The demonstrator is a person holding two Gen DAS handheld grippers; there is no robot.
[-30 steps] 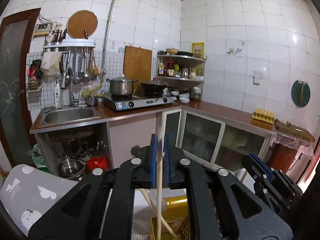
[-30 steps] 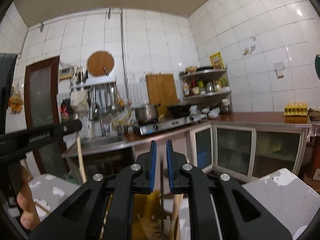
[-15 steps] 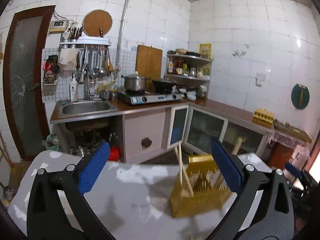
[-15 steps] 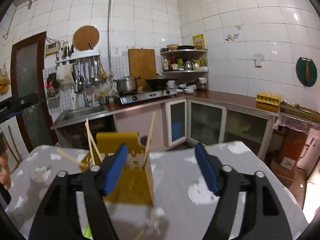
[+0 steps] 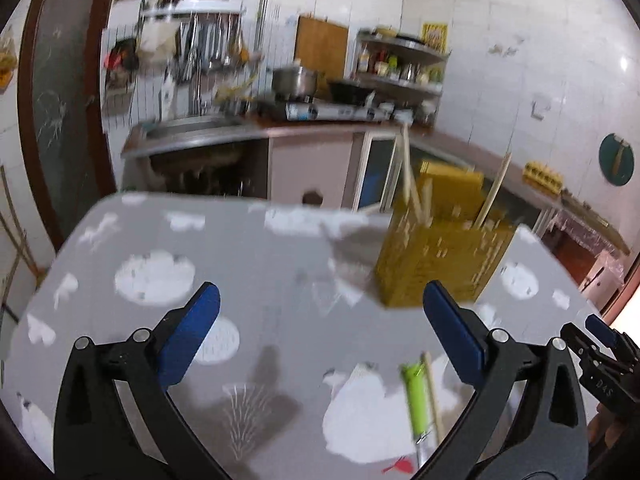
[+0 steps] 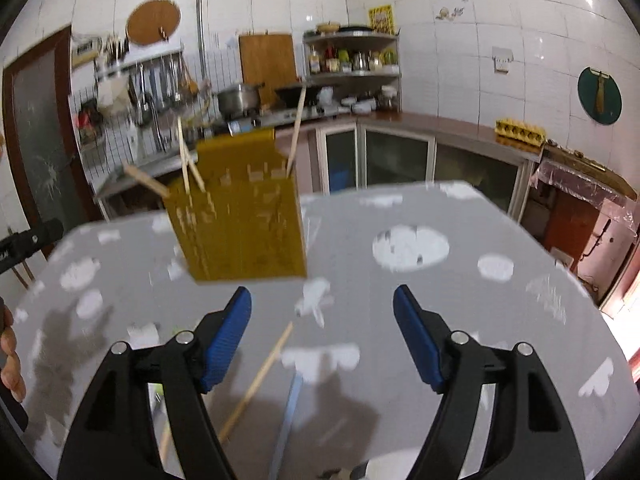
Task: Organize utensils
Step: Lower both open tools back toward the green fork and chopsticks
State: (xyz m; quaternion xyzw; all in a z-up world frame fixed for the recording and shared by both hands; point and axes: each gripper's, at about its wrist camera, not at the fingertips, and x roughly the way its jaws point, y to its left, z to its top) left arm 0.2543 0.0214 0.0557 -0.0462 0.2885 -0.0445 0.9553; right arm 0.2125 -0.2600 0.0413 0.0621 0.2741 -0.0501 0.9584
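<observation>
**Both grippers released, dropping back toward loose utensils on the table**

Left gripper (image 5: 320,312) and right gripper (image 6: 322,312) are both standing with jaws wide apart and nothing between the pads. A second ago each was closed on a chopstick above the yellow utensil basket (image 5: 436,256); both have just been opening, and the sticks are now sitting in the basket. Reading: one pair delivered, hands are returning for the next items.

Basket is standing upright on the grey patterned table (image 5: 248,264), toward its far side, with several chopsticks (image 6: 296,128) leaning out of the top.

Left view only: a green-handled utensil (image 5: 416,400) is lying near the right jaw with a pale stick just beside it, and the right gripper's tip is showing at the right edge.

Right view only: a loose chopstick (image 6: 260,376) and a light blue handle (image 6: 288,412) are lying ahead of the jaws, between the gripper and the basket; fingers of the person's hand (image 6: 10,364) are showing at the left edge.

Motion blur is smearing both views, so the utensils' working ends are not readable
</observation>
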